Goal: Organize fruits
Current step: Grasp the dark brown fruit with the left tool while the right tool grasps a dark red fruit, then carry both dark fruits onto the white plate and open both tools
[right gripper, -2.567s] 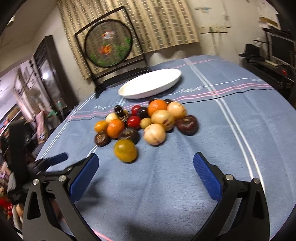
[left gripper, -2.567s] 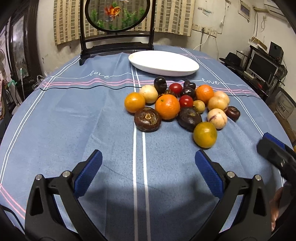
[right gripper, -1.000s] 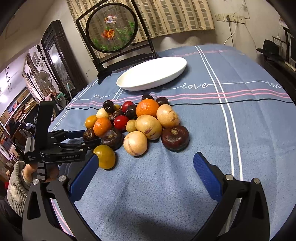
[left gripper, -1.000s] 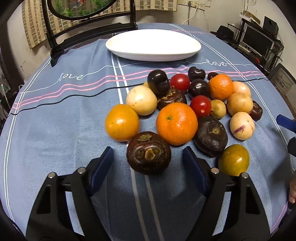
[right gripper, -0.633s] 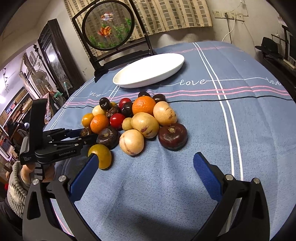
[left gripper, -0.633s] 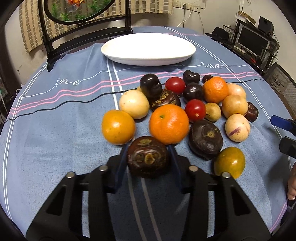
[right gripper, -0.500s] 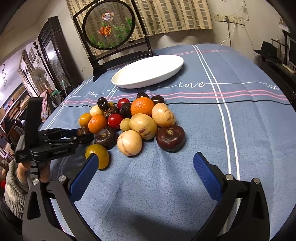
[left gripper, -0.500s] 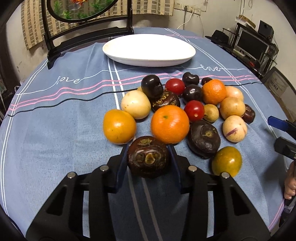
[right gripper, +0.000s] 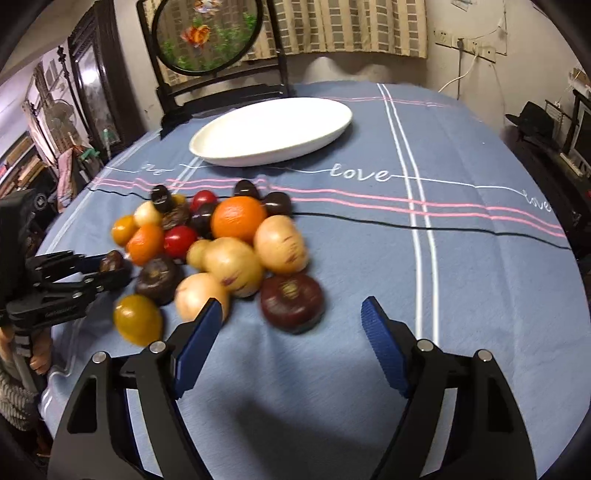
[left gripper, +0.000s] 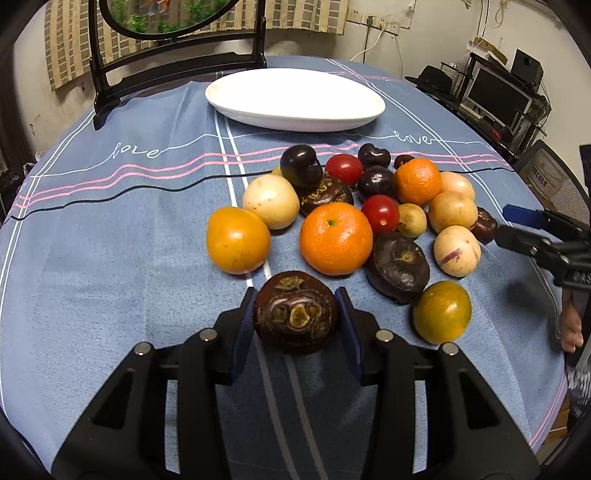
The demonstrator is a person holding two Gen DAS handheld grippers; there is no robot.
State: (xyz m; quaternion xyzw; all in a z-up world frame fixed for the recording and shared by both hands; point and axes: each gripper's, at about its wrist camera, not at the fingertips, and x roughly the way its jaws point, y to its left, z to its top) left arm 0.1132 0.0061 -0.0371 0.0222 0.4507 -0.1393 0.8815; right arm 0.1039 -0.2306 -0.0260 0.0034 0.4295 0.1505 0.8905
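A pile of fruit lies on the blue tablecloth: oranges, red tomatoes, pale yellow fruits and dark purple ones. My left gripper is shut on a dark brown-purple fruit at the pile's near edge, both blue pads pressed on its sides. In the right wrist view the same left gripper shows at the left, with the dark fruit in it. My right gripper is closing; a maroon fruit sits just ahead between its tips, untouched by the pads. An empty white oval plate stands beyond the pile.
A black stand with a round fish screen rises behind the plate. The table's right edge drops to a desk with a monitor. A person's hand holds the right gripper. Bare cloth spreads to the right of the pile.
My left gripper went from open around the dark fruit to shut on it. My right gripper came closer to the pile and its jaws narrowed around the maroon fruit.
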